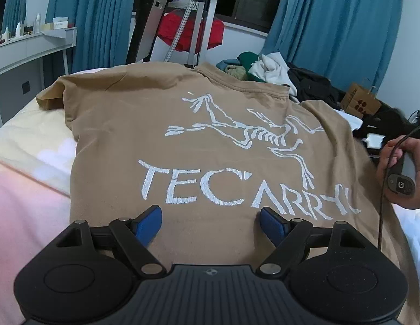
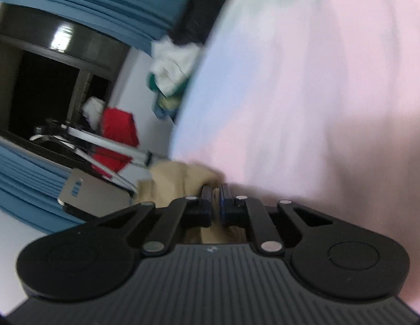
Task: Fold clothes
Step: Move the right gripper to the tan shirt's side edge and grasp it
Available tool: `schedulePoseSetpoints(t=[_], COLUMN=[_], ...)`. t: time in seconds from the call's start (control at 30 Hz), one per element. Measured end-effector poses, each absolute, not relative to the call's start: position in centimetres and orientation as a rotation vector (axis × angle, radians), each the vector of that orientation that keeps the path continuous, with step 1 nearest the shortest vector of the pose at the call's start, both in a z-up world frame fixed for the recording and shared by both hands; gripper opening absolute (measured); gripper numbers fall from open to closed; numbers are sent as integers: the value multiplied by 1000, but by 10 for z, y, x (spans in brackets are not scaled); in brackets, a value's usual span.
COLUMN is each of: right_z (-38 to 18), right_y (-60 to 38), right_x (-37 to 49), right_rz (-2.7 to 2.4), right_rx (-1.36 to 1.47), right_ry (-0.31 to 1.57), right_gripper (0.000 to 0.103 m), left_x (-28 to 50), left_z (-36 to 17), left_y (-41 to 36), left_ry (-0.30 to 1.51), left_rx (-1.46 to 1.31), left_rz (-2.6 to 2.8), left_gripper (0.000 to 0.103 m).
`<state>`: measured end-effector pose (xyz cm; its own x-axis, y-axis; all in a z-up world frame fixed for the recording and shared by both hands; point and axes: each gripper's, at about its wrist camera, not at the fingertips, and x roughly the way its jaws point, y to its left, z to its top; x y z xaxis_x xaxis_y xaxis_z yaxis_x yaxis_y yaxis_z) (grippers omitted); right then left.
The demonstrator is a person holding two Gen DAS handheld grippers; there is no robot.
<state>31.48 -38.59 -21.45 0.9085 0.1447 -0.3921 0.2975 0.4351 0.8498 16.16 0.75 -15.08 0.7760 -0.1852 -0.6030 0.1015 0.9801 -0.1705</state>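
Observation:
A tan T-shirt (image 1: 210, 124) with a white skeleton print and lettering lies spread flat on the bed, print side up. My left gripper (image 1: 210, 214) hovers low over its near hem, open, with the blue pads (image 1: 148, 223) wide apart and nothing between them. At the shirt's right edge a person's hand (image 1: 399, 173) holds a black handle with a cable. In the blurred, rolled right wrist view, my right gripper (image 2: 215, 189) is shut on a bunched edge of the tan T-shirt (image 2: 177, 181), next to the pink bed sheet (image 2: 304, 94).
The pale pink and yellow bed sheet (image 1: 25, 195) shows left of the shirt. A pile of clothes (image 1: 266, 67) and a paper bag (image 1: 360, 101) lie at the far right. Behind stand a rack with a red garment (image 1: 182, 32), a grey desk (image 1: 28, 46) and blue curtains (image 1: 332, 13).

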Motion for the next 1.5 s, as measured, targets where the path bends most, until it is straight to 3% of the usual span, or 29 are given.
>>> schedulePoseSetpoints(t=[0.23,0.33,0.43,0.6,0.73,0.83,0.93,1.0,1.07,1.23,1.5], right_z=[-138,-130,-143,-196,-238,-251,-258,-259,-260,-248,-170], right_y=[-378,-376,-389,-438,-455,-457,-456,-453,-449,-452,-452], right_x=[270,260,254,249,257,263,276,283,289,278,248], right_rz=[-120,-76,-68,-161,-76,-70,-81,-69,-73,-119,-142], right_rx=[670,555,619,981,1228,1307,1374,1361,1339,1328,1034], right_ry=[214,251,315,427,488,445,420,439,486,444,217], right_gripper=[7,8,8,13,45,47,43,35,8,7,5], left_x=[158,156,153,150,149,148,147,148,149,150,150], left_z=[-148,-148,-149,-149,-150,-151,-152,-153,-155,-156,-155], left_y=[7,5,4,4,3,2,2,1,1,2,4], left_ry=[660,659,656,653,648,641,635,633,632,628,629], left_rx=[-132,-118,-104,-100,-89,-77,-72,-69,-63,-59,-63], left_rz=[-150,-146,-143,-135,-128,-123,-119,-116,-115,-116,-116], left_gripper=[81,81,81,81,81,80,80,81,81,81,81])
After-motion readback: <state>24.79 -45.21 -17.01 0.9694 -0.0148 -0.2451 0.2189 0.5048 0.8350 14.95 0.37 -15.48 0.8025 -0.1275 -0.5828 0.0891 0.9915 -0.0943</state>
